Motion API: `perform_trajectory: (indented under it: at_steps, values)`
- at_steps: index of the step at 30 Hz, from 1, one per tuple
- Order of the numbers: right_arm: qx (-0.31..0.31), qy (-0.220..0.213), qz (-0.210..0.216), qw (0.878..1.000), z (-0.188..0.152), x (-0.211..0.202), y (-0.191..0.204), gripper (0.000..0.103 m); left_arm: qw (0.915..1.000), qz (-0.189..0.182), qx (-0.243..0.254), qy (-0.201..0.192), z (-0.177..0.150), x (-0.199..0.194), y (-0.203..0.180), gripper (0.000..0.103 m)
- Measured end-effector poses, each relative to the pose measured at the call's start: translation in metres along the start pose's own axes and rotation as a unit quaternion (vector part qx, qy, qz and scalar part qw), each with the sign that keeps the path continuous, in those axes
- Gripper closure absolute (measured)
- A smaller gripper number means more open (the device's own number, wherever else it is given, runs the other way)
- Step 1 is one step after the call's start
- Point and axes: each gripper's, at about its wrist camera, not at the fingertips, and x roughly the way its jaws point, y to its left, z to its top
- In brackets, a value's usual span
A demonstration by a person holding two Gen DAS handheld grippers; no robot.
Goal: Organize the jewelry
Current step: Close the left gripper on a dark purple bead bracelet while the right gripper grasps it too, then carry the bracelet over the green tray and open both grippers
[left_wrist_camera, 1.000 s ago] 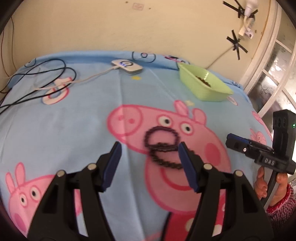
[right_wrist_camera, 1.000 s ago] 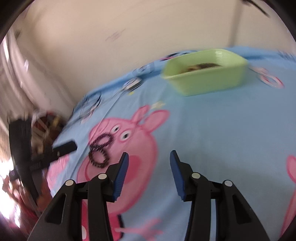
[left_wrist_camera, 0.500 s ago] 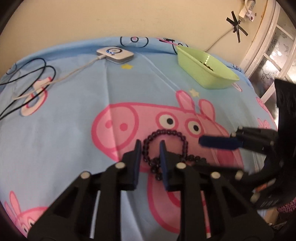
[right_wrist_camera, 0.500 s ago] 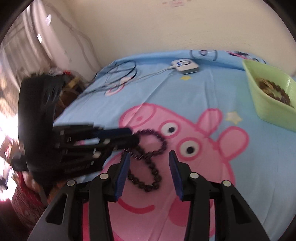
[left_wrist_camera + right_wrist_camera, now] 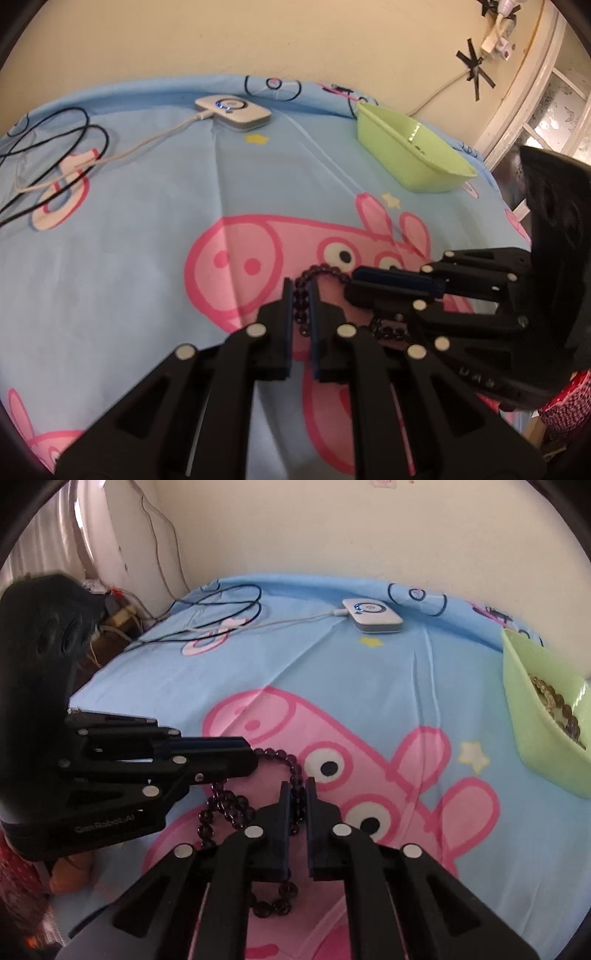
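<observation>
A dark bead bracelet (image 5: 325, 269) (image 5: 291, 760) lies looped on the blue pig-print cloth (image 5: 147, 221). My left gripper (image 5: 298, 291) is shut on the left side of its far loop, with beads showing between the pads. My right gripper (image 5: 296, 788) has its jaws pressed together on the same strand a little further along. In the right wrist view the left gripper (image 5: 253, 762) reaches in from the left; in the left wrist view the right gripper (image 5: 354, 280) reaches in from the right. A green tray (image 5: 406, 166) (image 5: 528, 716) at the far right holds amber beads (image 5: 554, 705).
A white charging puck (image 5: 232, 112) (image 5: 373, 614) and black cables (image 5: 55, 147) (image 5: 221, 605) lie at the back of the cloth by the wall. A window frame (image 5: 517, 110) stands to the right. A red patterned sleeve (image 5: 565, 402) shows behind the right gripper.
Both grippers came in over the bracelet from opposite sides. The left one shut on it first, then the right one closed on the strand.
</observation>
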Motion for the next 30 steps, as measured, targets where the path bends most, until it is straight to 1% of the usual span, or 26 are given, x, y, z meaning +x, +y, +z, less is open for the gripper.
perform_trajectory:
  at_steps: [2, 4, 6, 10, 14, 17, 18, 19, 20, 21, 22, 24, 26, 27, 30]
  values:
    - [0.015, -0.022, 0.009, 1.0, 0.005, -0.013, -0.009, 0.103, 0.9999, -0.014, -0.002, -0.004, 0.007, -0.003, -0.005, 0.096]
    - [0.026, -0.046, 0.016, 0.998, 0.009, -0.03, -0.018, 0.103, 0.9997, -0.021, 0.004, -0.013, 0.018, -0.008, -0.014, 0.096]
    - [0.028, -0.077, 0.007, 0.997, 0.017, -0.054, -0.028, 0.103, 0.9993, -0.026, 0.011, -0.024, 0.034, -0.01, -0.027, 0.096]
    - [0.042, -0.114, -0.014, 0.992, 0.033, -0.087, -0.058, 0.103, 0.9975, -0.052, 0.023, -0.041, 0.08, -0.003, -0.059, 0.096]
    - [0.082, -0.147, -0.037, 0.985, 0.05, -0.117, -0.111, 0.103, 0.9958, -0.068, 0.04, -0.047, 0.126, 0.016, -0.096, 0.096]
    - [0.113, -0.16, -0.06, 0.979, 0.053, -0.129, -0.15, 0.103, 0.9949, -0.075, 0.05, -0.044, 0.156, 0.036, -0.13, 0.096]
    - [0.123, -0.162, -0.069, 0.977, 0.051, -0.13, -0.162, 0.103, 0.9949, -0.071, 0.053, -0.049, 0.163, 0.043, -0.139, 0.096]
    - [0.136, -0.168, -0.088, 0.972, 0.05, -0.13, -0.177, 0.103, 0.995, -0.065, 0.055, -0.051, 0.167, 0.049, -0.145, 0.085]
    - [0.146, -0.17, -0.106, 0.969, 0.048, -0.127, -0.184, 0.103, 0.9958, -0.052, 0.057, -0.05, 0.172, 0.059, -0.152, 0.062]
    - [0.163, -0.172, -0.131, 0.962, 0.044, -0.126, -0.196, 0.103, 0.9968, -0.035, 0.054, -0.047, 0.174, 0.066, -0.155, 0.056]
    - [0.174, -0.172, -0.142, 0.959, 0.041, -0.125, -0.202, 0.103, 0.9973, -0.026, 0.049, -0.047, 0.174, 0.069, -0.156, 0.056]
    - [0.192, -0.188, -0.131, 0.954, 0.025, -0.129, -0.212, 0.103, 0.997, -0.035, 0.046, -0.052, 0.166, 0.065, -0.151, 0.056]
    - [0.205, -0.203, -0.127, 0.949, 0.01, -0.134, -0.211, 0.094, 0.9968, -0.024, 0.051, -0.057, 0.154, 0.052, -0.142, 0.056]
    - [0.211, -0.207, -0.115, 0.948, 0.002, -0.137, -0.208, 0.09, 0.9966, -0.025, 0.053, -0.058, 0.146, 0.042, -0.134, 0.056]
    - [0.207, -0.203, -0.052, 0.956, -0.014, -0.137, -0.188, 0.089, 0.9968, -0.022, 0.054, -0.054, 0.119, 0.011, -0.106, 0.056]
